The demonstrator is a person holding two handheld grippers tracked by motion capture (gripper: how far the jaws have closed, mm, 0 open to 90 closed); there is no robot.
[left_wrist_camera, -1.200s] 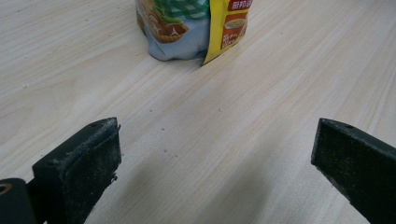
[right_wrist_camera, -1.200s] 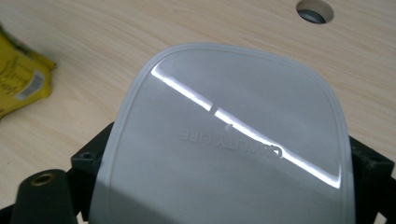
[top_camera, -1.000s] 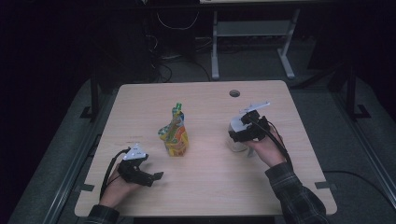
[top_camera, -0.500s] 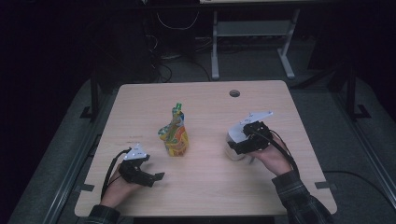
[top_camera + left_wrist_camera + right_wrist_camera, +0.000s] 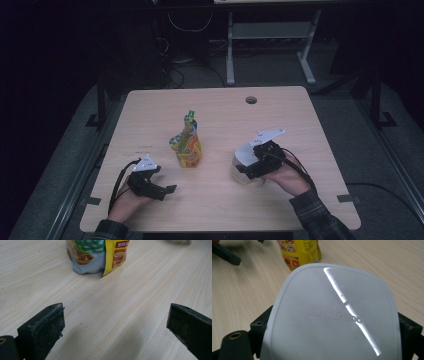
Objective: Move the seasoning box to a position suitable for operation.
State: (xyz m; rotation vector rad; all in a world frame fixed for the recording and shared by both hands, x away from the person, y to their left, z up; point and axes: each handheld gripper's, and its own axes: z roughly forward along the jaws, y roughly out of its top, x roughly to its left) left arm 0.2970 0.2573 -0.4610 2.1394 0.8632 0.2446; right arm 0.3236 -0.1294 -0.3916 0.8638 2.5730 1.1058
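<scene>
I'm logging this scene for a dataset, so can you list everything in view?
Snack pouch: one, yellow, green and blue, upright mid-table.
Lidded container: one, translucent grey-white, between the right tool's jaws, right of the pouch.
Table: one, light wood, round cable hole near the far edge.
Desk frame: one, grey metal, on the floor beyond.
Left tool: black, jaws open, near left edge.
Right tool: black, closed on the container.

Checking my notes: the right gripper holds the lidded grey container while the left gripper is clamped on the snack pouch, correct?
Not quite. The left gripper is open and holds nothing; the snack pouch stands apart beyond it, as the left gripper view shows. The right gripper does hold the grey container.
</scene>
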